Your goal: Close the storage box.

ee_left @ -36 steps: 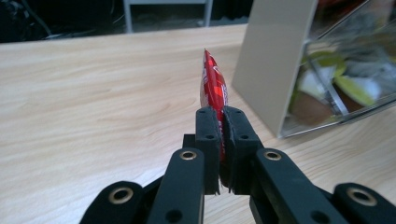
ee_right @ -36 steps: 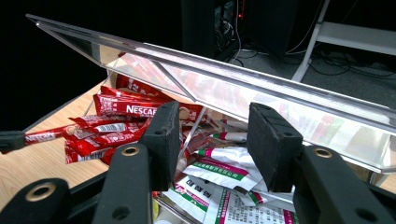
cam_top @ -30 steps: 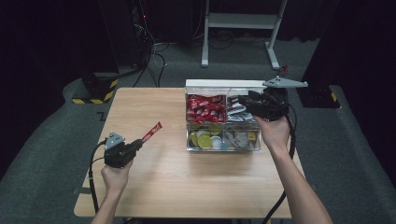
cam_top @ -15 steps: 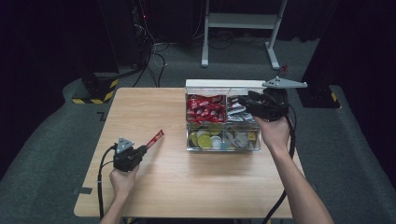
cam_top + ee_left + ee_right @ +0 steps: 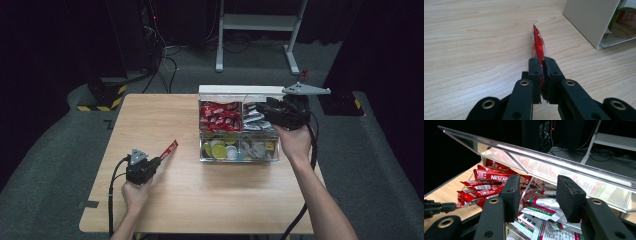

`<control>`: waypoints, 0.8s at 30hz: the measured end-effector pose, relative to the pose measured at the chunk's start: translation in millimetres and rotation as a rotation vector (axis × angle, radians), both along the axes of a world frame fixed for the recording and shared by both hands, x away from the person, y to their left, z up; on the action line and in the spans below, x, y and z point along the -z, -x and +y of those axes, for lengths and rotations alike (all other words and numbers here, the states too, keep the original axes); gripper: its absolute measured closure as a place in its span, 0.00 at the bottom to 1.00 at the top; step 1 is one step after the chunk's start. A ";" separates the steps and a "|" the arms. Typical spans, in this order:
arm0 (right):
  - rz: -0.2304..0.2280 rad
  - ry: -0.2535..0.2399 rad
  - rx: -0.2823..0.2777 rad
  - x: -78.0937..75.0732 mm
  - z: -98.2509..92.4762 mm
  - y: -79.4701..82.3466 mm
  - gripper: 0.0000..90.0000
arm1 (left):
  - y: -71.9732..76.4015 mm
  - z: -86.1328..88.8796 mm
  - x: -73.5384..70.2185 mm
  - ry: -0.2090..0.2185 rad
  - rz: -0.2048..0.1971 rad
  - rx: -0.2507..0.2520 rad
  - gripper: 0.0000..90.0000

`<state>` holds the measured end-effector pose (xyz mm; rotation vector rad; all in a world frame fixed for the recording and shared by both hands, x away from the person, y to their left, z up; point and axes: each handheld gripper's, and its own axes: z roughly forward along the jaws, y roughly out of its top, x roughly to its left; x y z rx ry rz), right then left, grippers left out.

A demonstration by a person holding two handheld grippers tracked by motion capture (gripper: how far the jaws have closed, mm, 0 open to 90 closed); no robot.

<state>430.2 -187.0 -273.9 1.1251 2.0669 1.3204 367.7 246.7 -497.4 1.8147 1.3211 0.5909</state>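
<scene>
At the left of the wooden table [image 5: 215,200], toward its near edge, the left gripper [image 5: 156,161] is clenched on one end of a red sachet [image 5: 169,149], a slim stick pack that juts from the jaws toward the table's middle. In the left gripper view the sachet [image 5: 538,47] stands on edge between the black pads, its free tip low over the bare wood, while the pale side wall of the clear organiser box [image 5: 589,20] rises just beyond to the right. That box [image 5: 239,156] sits at the table's right half, reaching back to the far edge, with four compartments: red sachets [image 5: 219,116] far left, green-and-white packets [image 5: 254,120] far right, round pods near left. Over its far right compartment the right gripper [image 5: 264,107] hovers with jaws parted and nothing between them. The right gripper view shows the raised clear lid [image 5: 544,160] slanting across, just beyond the pads, red sachets [image 5: 491,178] heaped below left and green-and-white packets [image 5: 541,211] beneath.
</scene>
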 end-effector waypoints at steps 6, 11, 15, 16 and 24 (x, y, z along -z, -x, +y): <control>-0.006 -0.001 0.004 -0.1 -1.3 0.6 0.60 | 0.2 0.6 3.8 -0.002 0.010 -0.010 0.94; -0.009 -0.003 0.000 0.7 -1.9 1.6 0.60 | -1.5 -2.8 13.1 -0.045 0.049 -0.008 0.92; -0.013 -0.009 0.007 1.7 -6.4 3.8 0.60 | -3.4 -5.6 20.2 -0.027 0.084 -0.012 0.89; -0.010 -0.012 0.011 1.7 -8.6 3.5 0.60 | -3.1 -6.0 21.5 -0.024 0.086 -0.009 0.86; -0.008 -0.018 0.018 3.5 -13.8 2.7 0.59 | 4.2 -5.3 20.0 0.017 0.100 0.023 0.60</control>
